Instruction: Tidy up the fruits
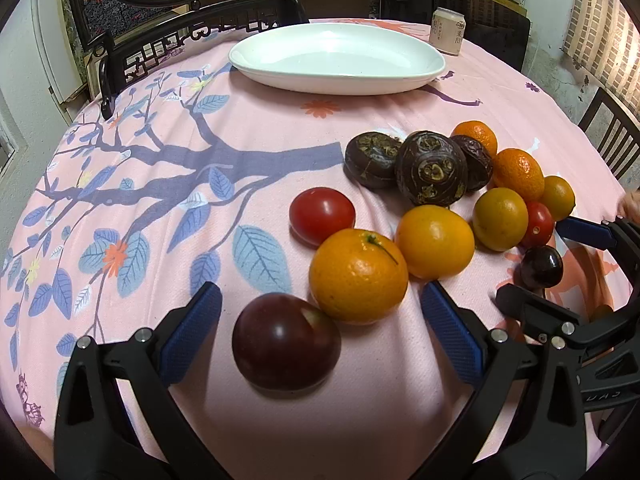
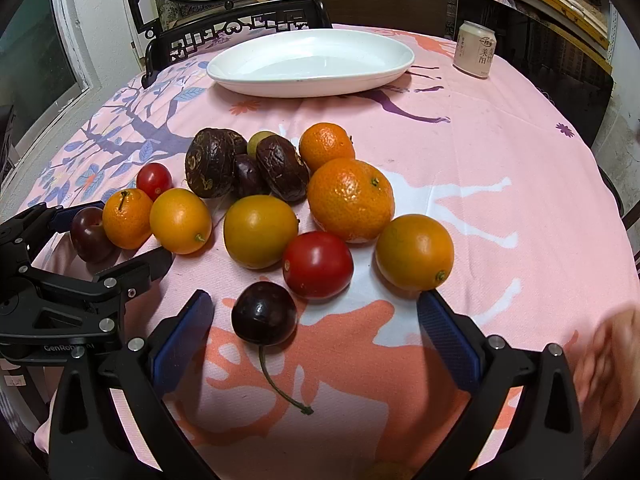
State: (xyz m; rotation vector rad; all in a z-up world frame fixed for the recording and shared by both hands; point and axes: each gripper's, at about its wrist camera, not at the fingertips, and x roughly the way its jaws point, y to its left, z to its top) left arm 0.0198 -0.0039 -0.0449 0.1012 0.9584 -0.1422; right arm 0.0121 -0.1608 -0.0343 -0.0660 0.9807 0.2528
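Note:
A pile of fruit lies on the pink tablecloth: small oranges (image 1: 358, 276), red tomatoes (image 1: 322, 215), dark wrinkled fruits (image 1: 431, 168). A white oval plate (image 1: 336, 58) stands empty at the back. My left gripper (image 1: 320, 330) is open, with a dark red plum (image 1: 286, 342) between its fingers. My right gripper (image 2: 314, 330) is open, with a dark cherry (image 2: 264, 313) with a stem between its fingers; a red tomato (image 2: 318, 264) and an orange (image 2: 415, 252) lie just beyond. The left gripper also shows in the right wrist view (image 2: 114, 236) around the plum (image 2: 89, 234).
A drink can (image 1: 448, 31) stands at the back right of the table. Dark carved chairs (image 1: 168, 46) stand behind the table. A blurred hand (image 2: 612, 356) shows at the right edge of the right wrist view.

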